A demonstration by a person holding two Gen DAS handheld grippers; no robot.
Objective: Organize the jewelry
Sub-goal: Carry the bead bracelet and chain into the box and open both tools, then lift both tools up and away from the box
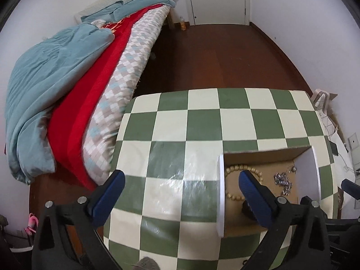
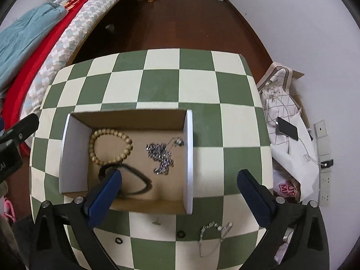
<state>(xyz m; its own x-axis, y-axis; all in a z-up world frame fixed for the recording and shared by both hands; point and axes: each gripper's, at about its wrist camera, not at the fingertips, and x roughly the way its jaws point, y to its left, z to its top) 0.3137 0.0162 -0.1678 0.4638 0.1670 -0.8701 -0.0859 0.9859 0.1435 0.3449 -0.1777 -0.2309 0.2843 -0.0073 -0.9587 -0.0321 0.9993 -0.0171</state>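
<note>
An open cardboard box (image 2: pixel 189 157) sits on the green-and-cream checkered table (image 2: pixel 162 78). Inside lie a wooden bead bracelet (image 2: pixel 110 146), a silver chain (image 2: pixel 160 157) and a black cord loop (image 2: pixel 137 180). On the table in front of the box lie a silver necklace (image 2: pixel 213 234), a small metal stud (image 2: pixel 156 222), a black ring (image 2: pixel 118 240) and a dark bead (image 2: pixel 180 234). My right gripper (image 2: pixel 180 182) is open and empty above the box's near edge. My left gripper (image 1: pixel 180 186) is open and empty, left of the box (image 1: pixel 221 191); the bracelet (image 1: pixel 236 180) and chain (image 1: pixel 283 182) show there.
A bed with blue, red and checked bedding (image 1: pixel 78 103) stands left of the table. Right of the table is a pile of fabric with a phone (image 2: pixel 288 131) and cable. Wall sockets (image 2: pixel 324 157) are at far right. Dark wood floor lies beyond the table.
</note>
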